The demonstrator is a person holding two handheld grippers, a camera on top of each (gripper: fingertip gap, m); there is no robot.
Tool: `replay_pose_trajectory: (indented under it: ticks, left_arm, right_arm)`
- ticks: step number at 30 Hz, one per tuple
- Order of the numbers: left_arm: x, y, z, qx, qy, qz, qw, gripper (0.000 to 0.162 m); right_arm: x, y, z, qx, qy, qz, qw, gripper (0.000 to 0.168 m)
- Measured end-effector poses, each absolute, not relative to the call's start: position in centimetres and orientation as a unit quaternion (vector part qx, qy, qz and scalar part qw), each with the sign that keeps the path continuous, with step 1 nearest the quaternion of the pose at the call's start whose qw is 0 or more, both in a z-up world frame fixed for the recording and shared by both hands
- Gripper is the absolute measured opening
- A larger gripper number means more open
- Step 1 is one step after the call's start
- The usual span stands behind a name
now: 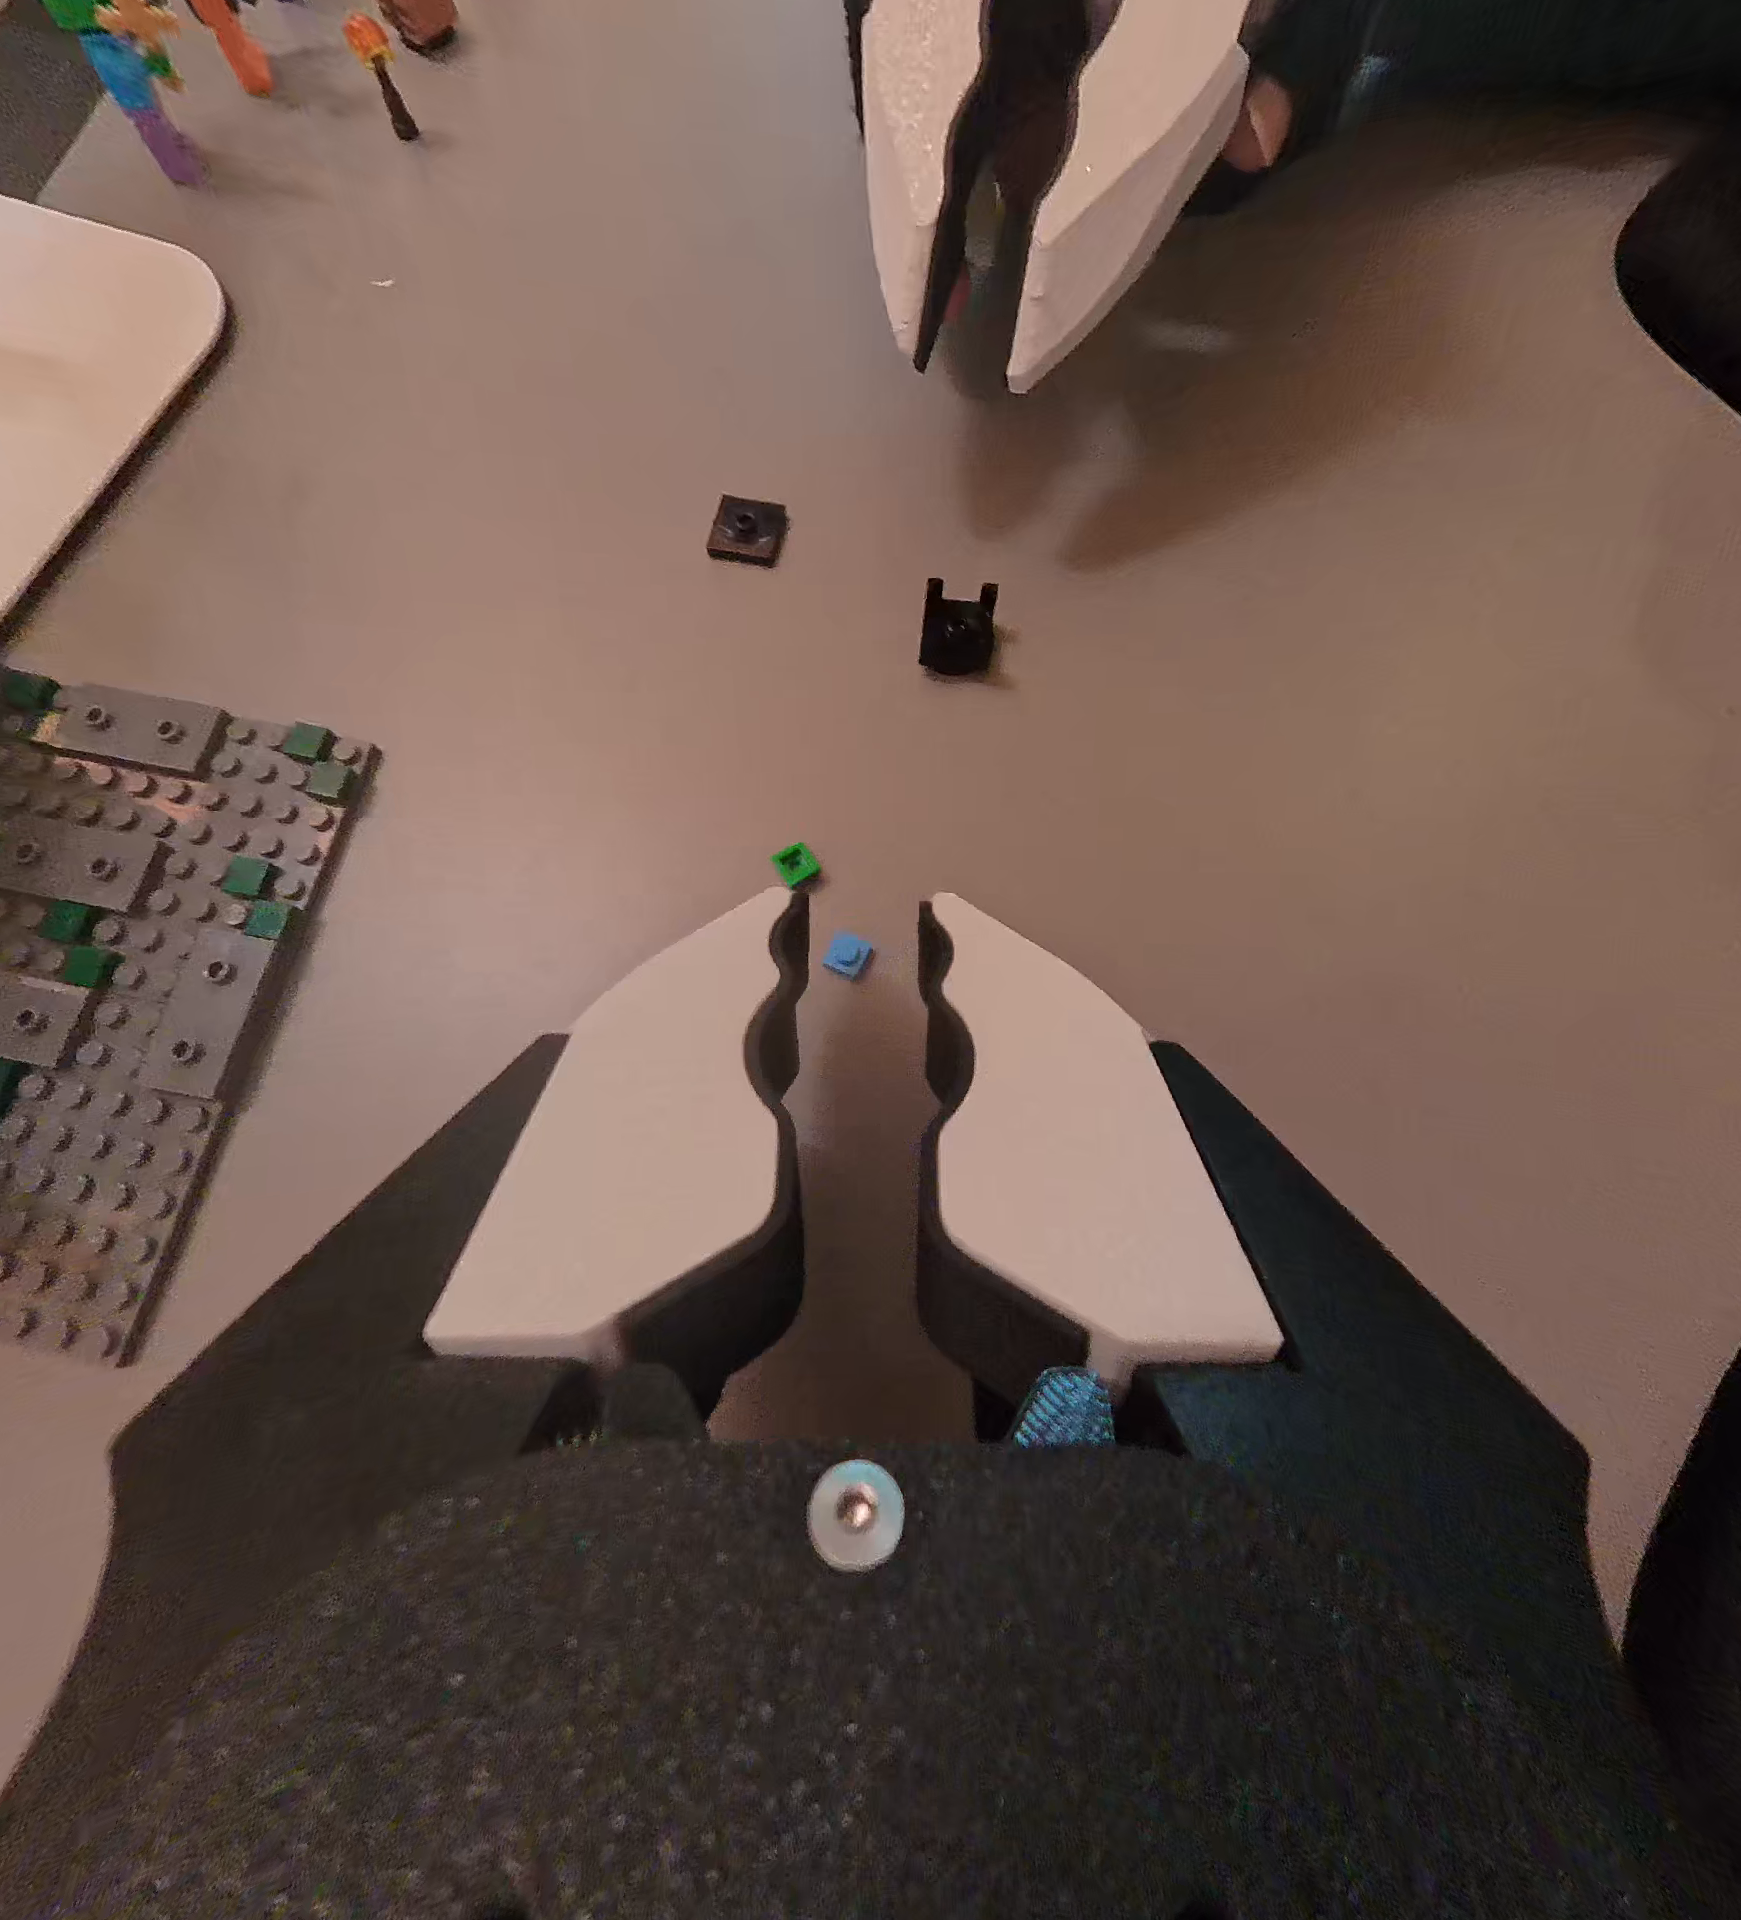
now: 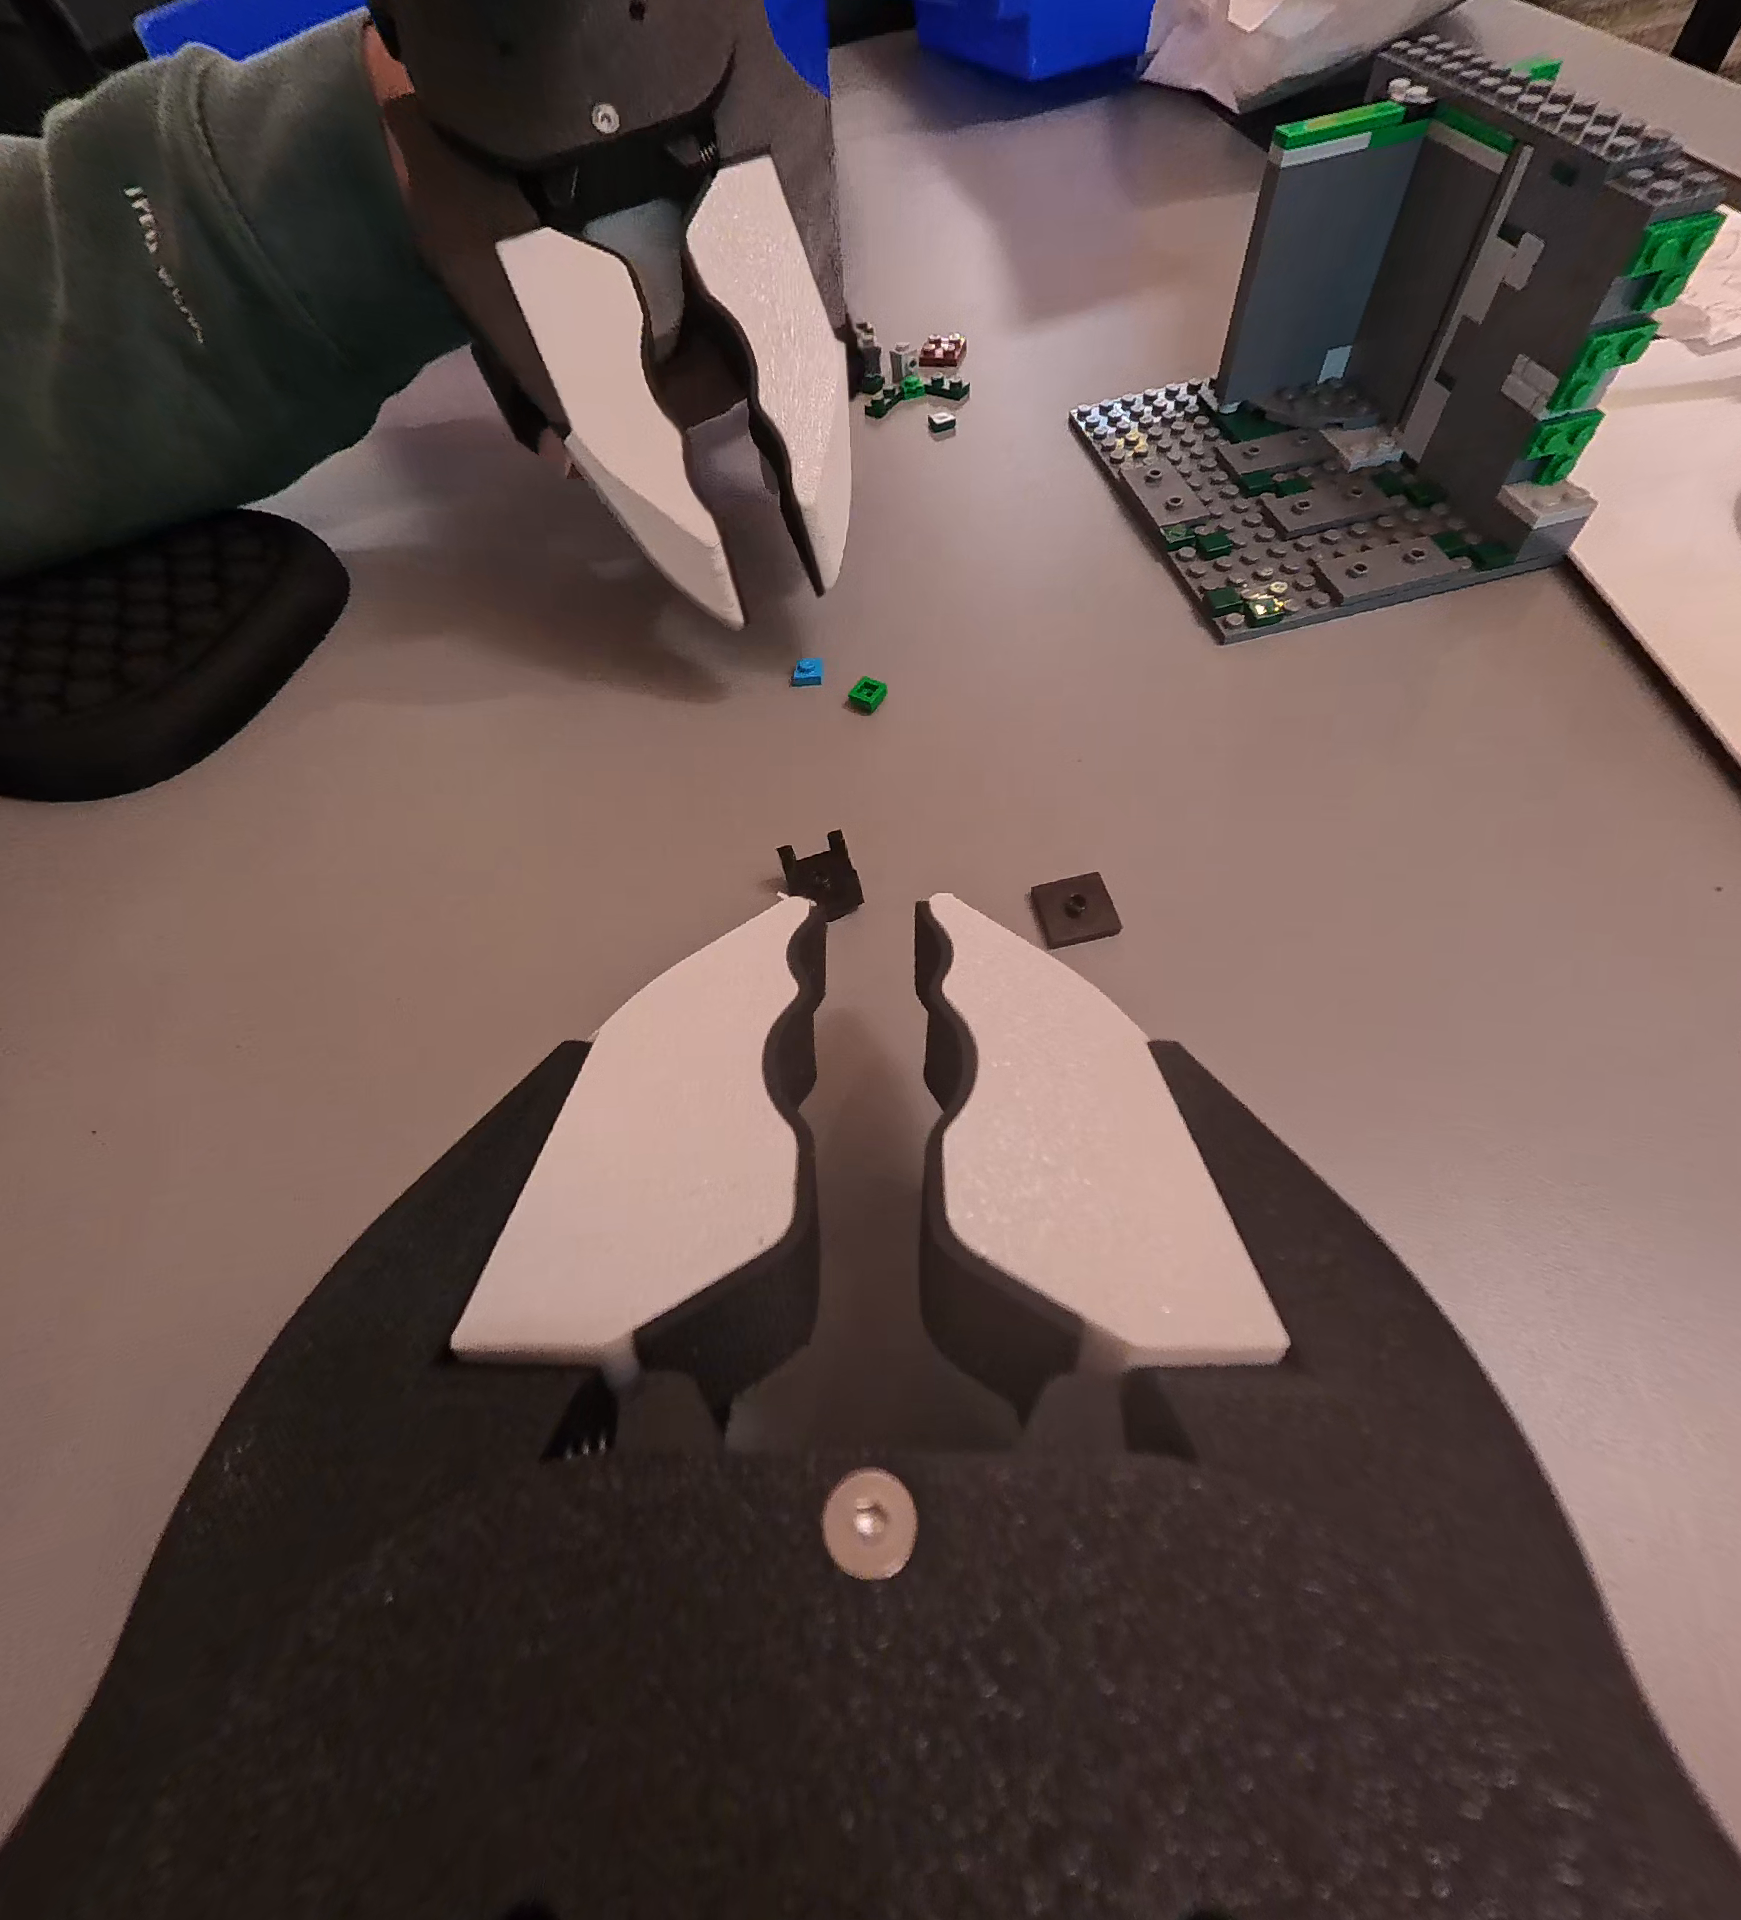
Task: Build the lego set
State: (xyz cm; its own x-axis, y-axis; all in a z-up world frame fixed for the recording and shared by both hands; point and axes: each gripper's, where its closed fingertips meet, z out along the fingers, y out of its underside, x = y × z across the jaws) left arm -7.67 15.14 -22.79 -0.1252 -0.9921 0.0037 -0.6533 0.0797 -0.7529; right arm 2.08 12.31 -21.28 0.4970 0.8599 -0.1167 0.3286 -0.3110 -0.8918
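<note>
My left gripper (image 1: 861,902) is open and empty, low over the table; a small blue plate (image 1: 847,954) lies between its tips and a small green piece (image 1: 796,864) just beyond its left tip. My right gripper (image 2: 866,904) is open and empty; a black clip piece (image 2: 821,876) lies just ahead of its left tip and a dark square plate (image 2: 1076,908) to its right. The grey and green build (image 2: 1417,416) on its studded baseplate (image 1: 118,1039) stands aside. The blue plate (image 2: 808,671) and green piece (image 2: 867,694) also show under the left gripper (image 2: 783,608) in the right wrist view.
A white tray (image 1: 35,395) lies beyond the baseplate. Small figures and an orange piece (image 1: 242,52) stand at the far table edge. A cluster of small bricks (image 2: 913,379) lies behind the left gripper. A person's green sleeve (image 2: 118,312) and a black padded rest (image 2: 97,655) are at left. The grippers' ends are close to 11 cm from one another.
</note>
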Motion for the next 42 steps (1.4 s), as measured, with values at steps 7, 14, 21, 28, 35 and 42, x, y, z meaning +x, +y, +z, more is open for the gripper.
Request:
replay_pose_trajectory:
  ticks: [7,14,21,28,35,42]
  left_arm:
    - [-7.6,14.9,-23.7,-0.600,0.686,-0.315,0.263,0.020]
    - [-7.6,15.0,-24.6,-0.604,0.693,-0.303,0.252,0.014]
    - [-7.6,14.9,-24.8,-0.603,0.697,-0.298,0.248,0.000]
    - [-7.7,13.8,-24.1,-0.599,0.693,-0.330,0.229,0.000]
    - [-7.6,14.4,-23.0,-0.600,0.678,-0.336,0.259,0.012]
    - [-7.6,14.6,-24.4,-0.608,0.686,-0.315,0.245,0.024]
  right_arm:
    - [2.0,12.3,-21.3,-0.749,-0.398,0.306,0.432,0.016]
    - [2.0,12.3,-21.3,-0.749,-0.398,0.306,0.431,0.016]
    - [2.0,12.3,-21.3,-0.750,-0.398,0.308,0.431,0.016]
    - [2.0,12.3,-21.4,-0.750,-0.399,0.307,0.429,0.016]
    - [2.0,12.3,-21.4,-0.750,-0.400,0.307,0.428,0.016]
    - [2.0,12.2,-21.4,-0.750,-0.400,0.308,0.426,0.016]
